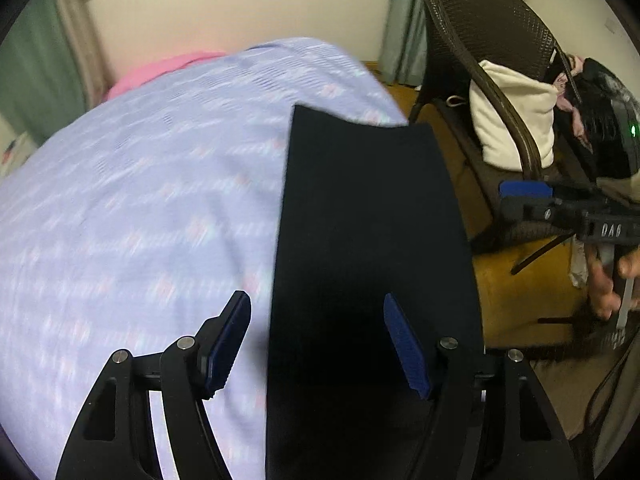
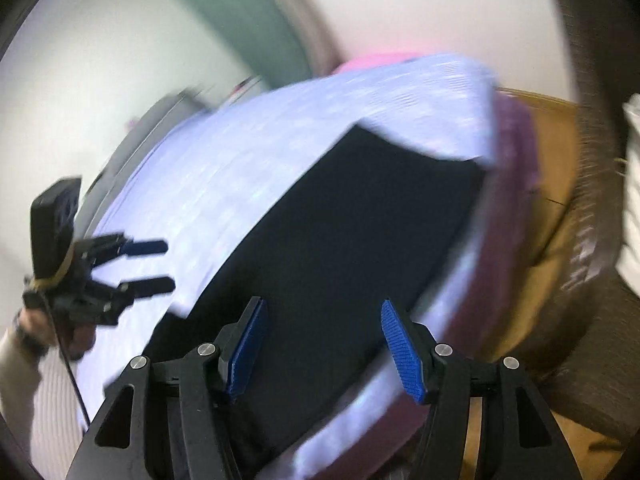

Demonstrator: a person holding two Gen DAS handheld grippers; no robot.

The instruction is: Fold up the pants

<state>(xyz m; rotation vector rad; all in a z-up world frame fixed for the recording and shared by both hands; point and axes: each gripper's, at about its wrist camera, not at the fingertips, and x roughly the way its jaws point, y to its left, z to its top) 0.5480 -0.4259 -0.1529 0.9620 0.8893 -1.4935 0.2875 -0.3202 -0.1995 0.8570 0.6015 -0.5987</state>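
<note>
Though blurred, flat dark pants (image 1: 372,248)

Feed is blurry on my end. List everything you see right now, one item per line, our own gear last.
pants: one, black, laid flat in a long strip along the right edge of the bed
bedspread: one, pale lilac with small pinkish marks, covering the bed
pink cover: one, pink, showing at the far end of the bed
wicker chair: one, dark brown, on the floor right of the bed
cushion: one, cream, on the chair seat
curtains: green, by the far wall
floor: brown
left gripper: black with blue pads, jaws open, over the pants' left edge
right gripper: black with blue pads, jaws open, over the pants
</note>
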